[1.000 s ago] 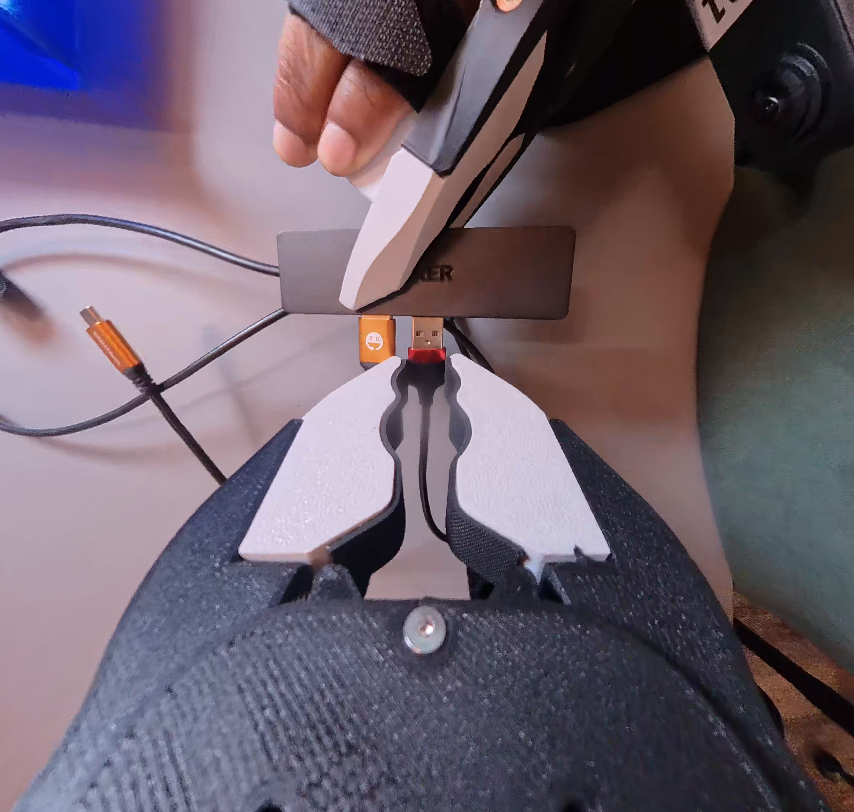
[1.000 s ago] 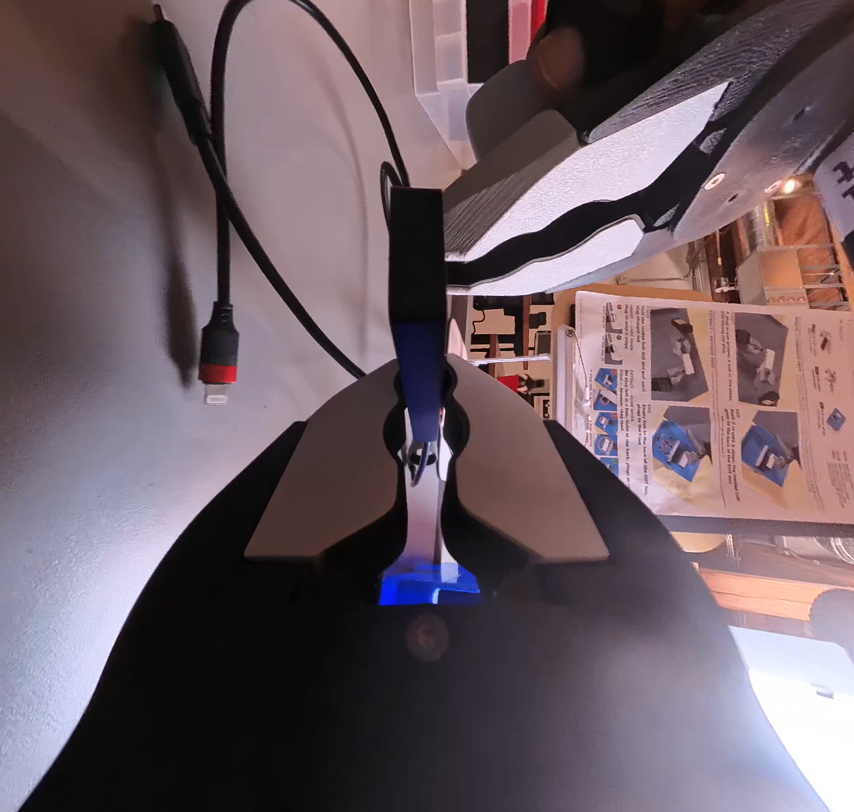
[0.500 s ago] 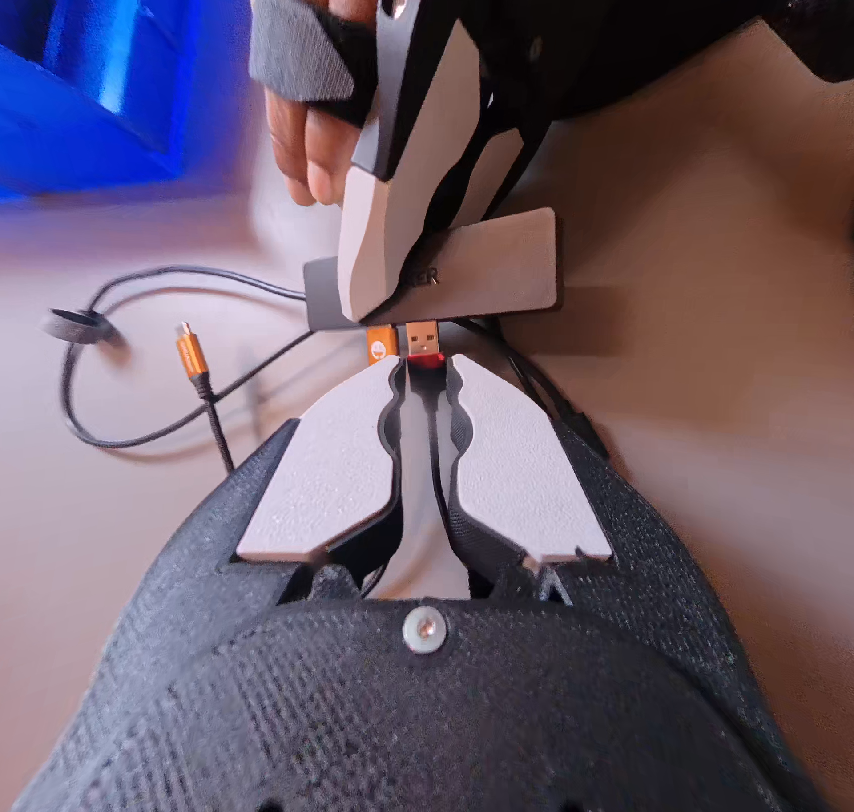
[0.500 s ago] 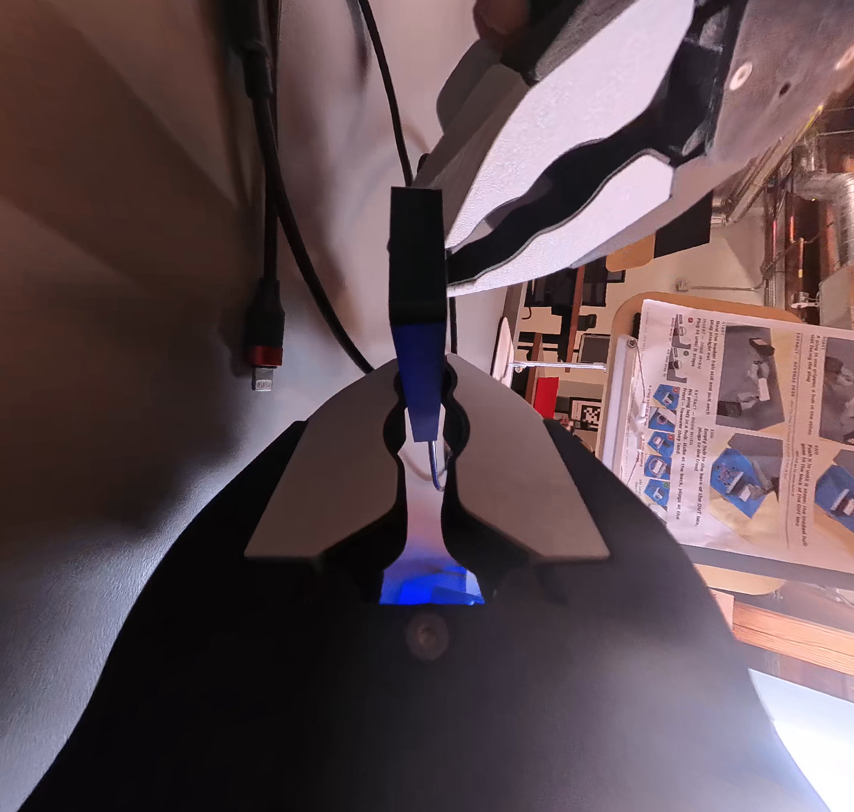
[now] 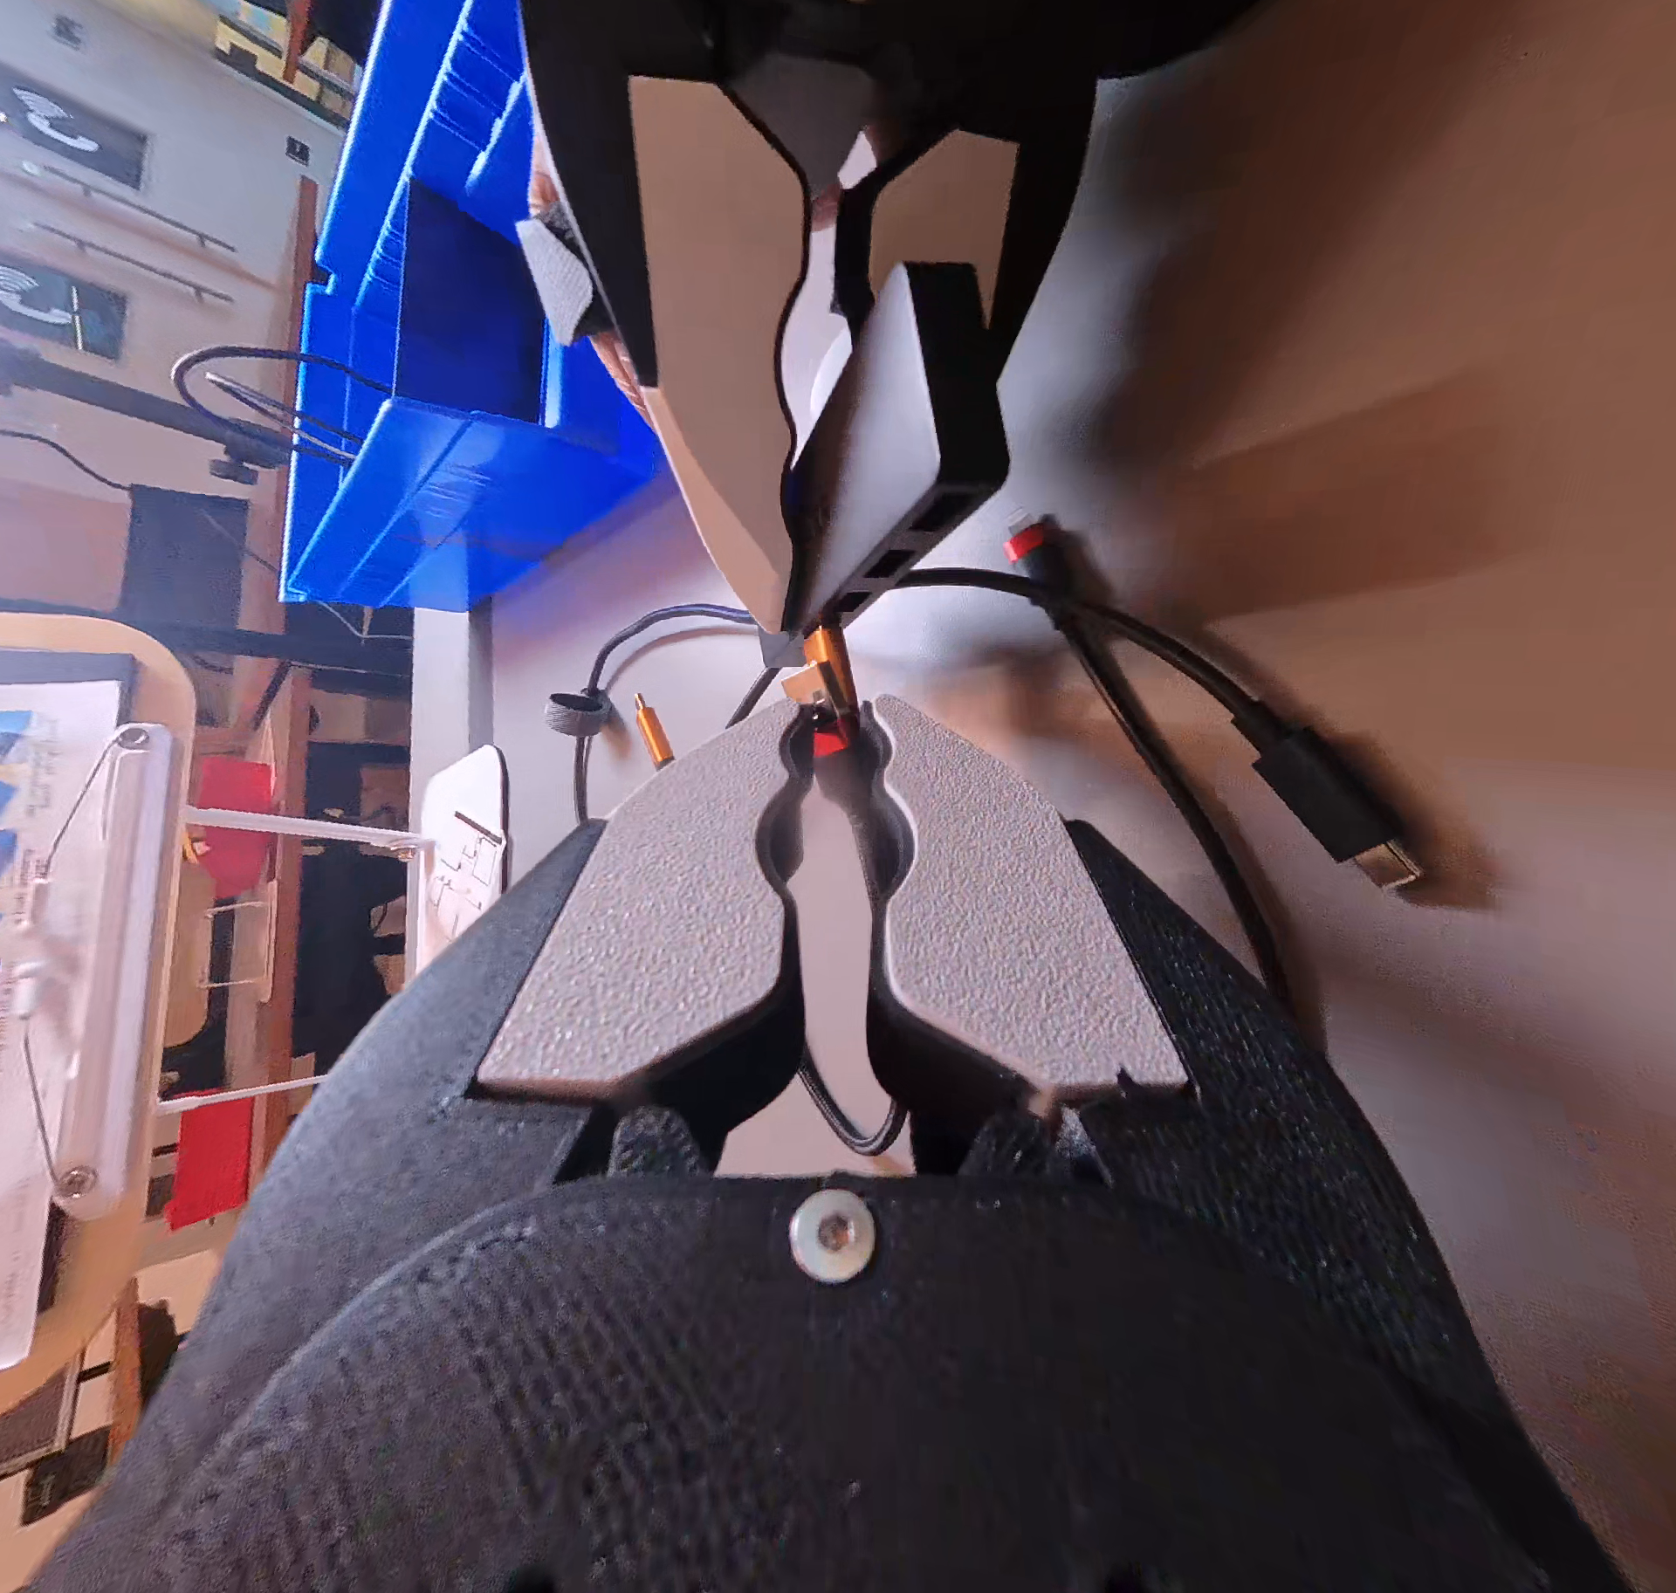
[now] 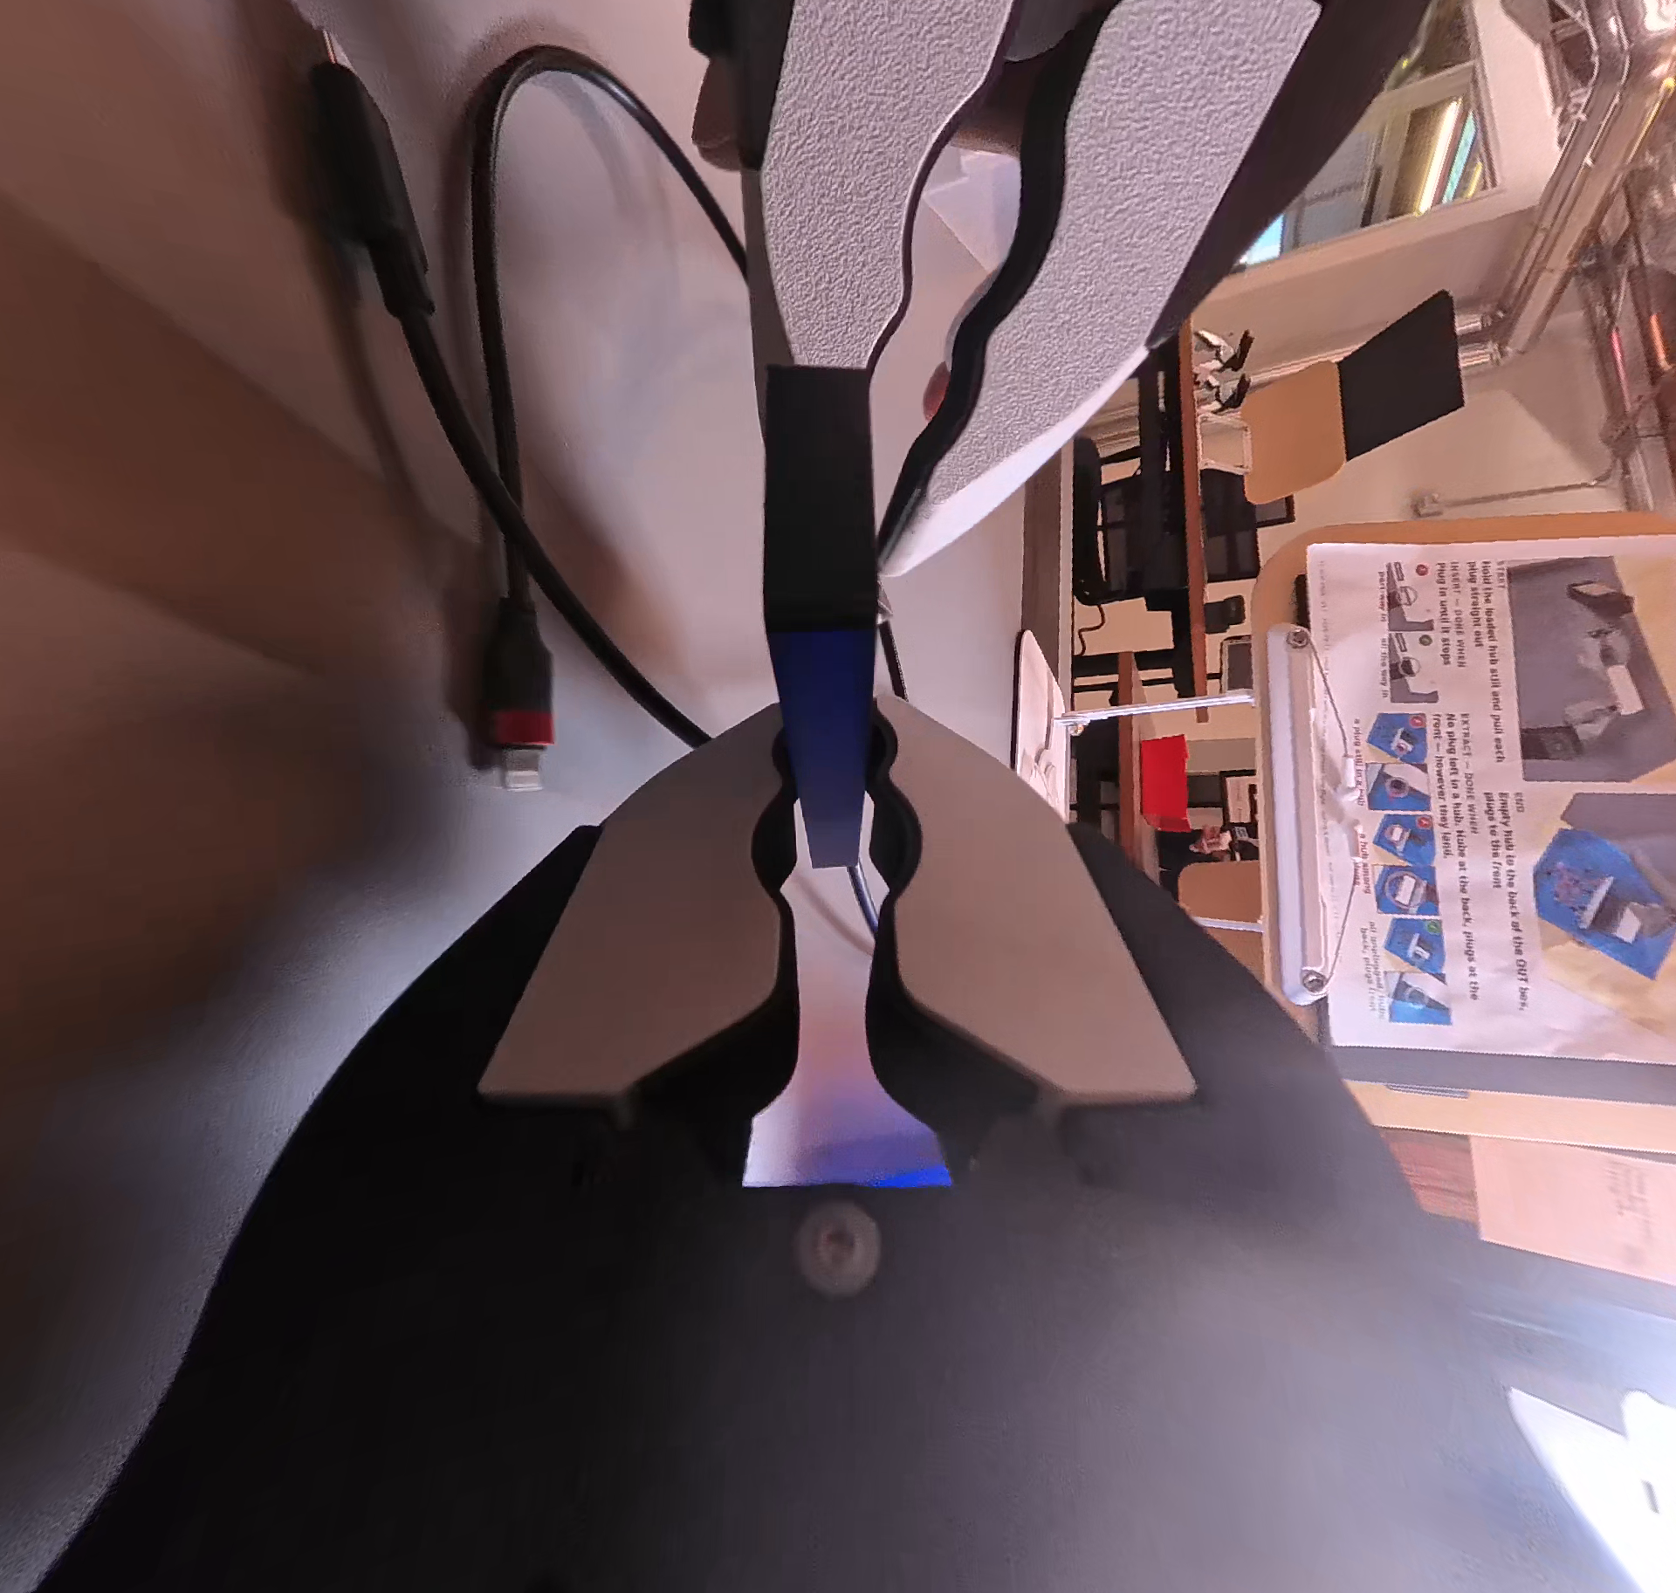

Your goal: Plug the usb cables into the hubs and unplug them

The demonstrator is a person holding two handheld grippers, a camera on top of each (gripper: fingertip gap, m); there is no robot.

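My right gripper [image 6: 830, 724] is shut on the end of a grey USB hub [image 6: 816, 497] and holds it edge-on above the table. In the left wrist view the hub [image 5: 893, 425] hangs tilted between the right gripper's fingers [image 5: 707, 325], ports facing down-right. An orange USB plug [image 5: 827, 650] sits in a hub port. My left gripper [image 5: 833, 715] is shut on a red-collared USB plug [image 5: 827, 742]. The plug's metal end [image 5: 805, 683] lies beside the orange plug at the hub's edge; how deep it sits is unclear.
On the white table lie a black cable with a red-collared end [image 5: 1029, 543], a black USB plug [image 5: 1333, 815] and a loose orange plug [image 5: 651, 738]. A blue bin [image 5: 426, 370] stands at the back left. A clipboard with an instruction sheet [image 6: 1451, 779] stands at the right.
The hub has been lifted off the table and tilted up on edge by my right gripper. My left gripper kept hold of the red-collared plug and followed, rolling with it.
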